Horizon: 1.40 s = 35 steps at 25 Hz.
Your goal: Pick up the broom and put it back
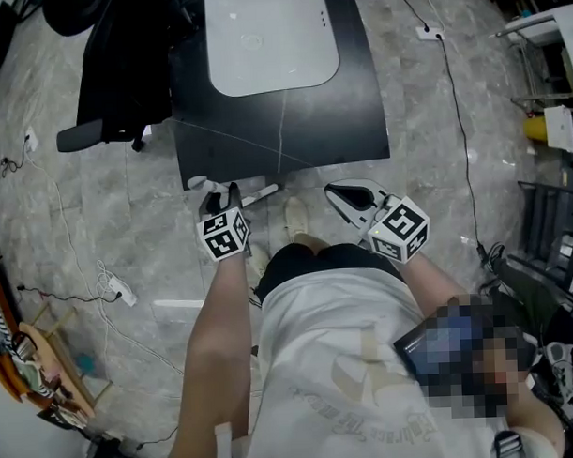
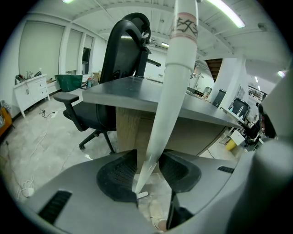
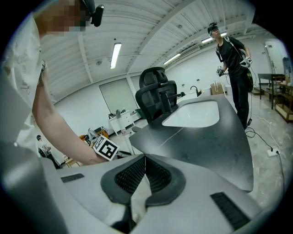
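The left gripper (image 2: pixel 147 156) has its jaws spread apart; the white broom handle (image 2: pixel 177 82) rises steeply between them, passing in front of the dark desk's (image 2: pixel 137 89) edge; the right gripper (image 3: pixel 144 161), beside it, has its jaws pressed together on nothing.

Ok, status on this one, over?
Left gripper open, broom handle between the jaws, not clamped. Right gripper shut, empty. Handle near upright in front of desk; nothing seen blocking.
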Motion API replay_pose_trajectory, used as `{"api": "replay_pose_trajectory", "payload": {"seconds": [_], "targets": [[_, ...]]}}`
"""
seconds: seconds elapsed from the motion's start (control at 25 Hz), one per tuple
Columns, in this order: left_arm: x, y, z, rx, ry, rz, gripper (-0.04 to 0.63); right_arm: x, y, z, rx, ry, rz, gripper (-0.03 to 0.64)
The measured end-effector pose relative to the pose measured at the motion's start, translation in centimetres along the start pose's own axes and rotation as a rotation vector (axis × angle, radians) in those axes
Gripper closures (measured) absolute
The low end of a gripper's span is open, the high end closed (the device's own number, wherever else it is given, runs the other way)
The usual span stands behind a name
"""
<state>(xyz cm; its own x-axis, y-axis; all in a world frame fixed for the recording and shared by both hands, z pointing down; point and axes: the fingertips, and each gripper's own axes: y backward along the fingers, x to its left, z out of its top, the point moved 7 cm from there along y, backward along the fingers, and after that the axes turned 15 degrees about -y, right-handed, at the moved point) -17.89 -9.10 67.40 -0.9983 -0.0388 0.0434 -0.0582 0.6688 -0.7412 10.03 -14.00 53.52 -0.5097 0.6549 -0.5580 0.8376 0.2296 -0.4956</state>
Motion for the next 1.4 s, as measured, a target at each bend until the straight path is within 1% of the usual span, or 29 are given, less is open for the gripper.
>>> {"api": "replay_pose_trajectory", "payload": {"seconds": [0.04, 0.12, 0.44, 0.6, 1.0, 1.08, 1.28, 1.4], "targets": [[0.0, -0.1, 0.0, 0.0, -0.005, -0.002, 0.446, -0.1, 0.1, 0.0, -0.001, -0.001, -0.002, 0.6], [0.0, -0.1, 0.0, 0.0, -0.018, -0.001, 0.489, -0.2, 0.2, -0.2, -0.002, -0.003, -0.005, 0.6], [-0.3, 0.9, -0.5, 0.016, -0.052, 0.001, 0.5, -0.2, 0.5, -0.6, 0.002, -0.005, -0.003, 0.6], [-0.2, 1.9, -1.5, 0.015, -0.045, -0.008, 0.5, -0.2, 0.1, -0.4, -0.003, -0.002, 0.008, 0.6], [0.7, 6.6, -4.2, 0.008, -0.035, 0.012, 0.502, 2.0, 0.1, -0.5, -0.008, 0.029, 0.029, 0.6], [0.9, 7.7, -4.4, -0.005, -0.051, 0.01, 0.502, 2.7, 0.0, -0.8, -0.012, 0.031, 0.032, 0.6], [1.0, 10.4, -3.9, -0.051, -0.131, -0.008, 0.502, 4.7, 0.0, -1.9, -0.011, 0.035, 0.038, 0.6], [1.2, 12.2, -3.7, -0.084, -0.161, -0.013, 0.502, 6.2, -0.3, -2.5, -0.014, 0.039, 0.045, 0.6]]}}
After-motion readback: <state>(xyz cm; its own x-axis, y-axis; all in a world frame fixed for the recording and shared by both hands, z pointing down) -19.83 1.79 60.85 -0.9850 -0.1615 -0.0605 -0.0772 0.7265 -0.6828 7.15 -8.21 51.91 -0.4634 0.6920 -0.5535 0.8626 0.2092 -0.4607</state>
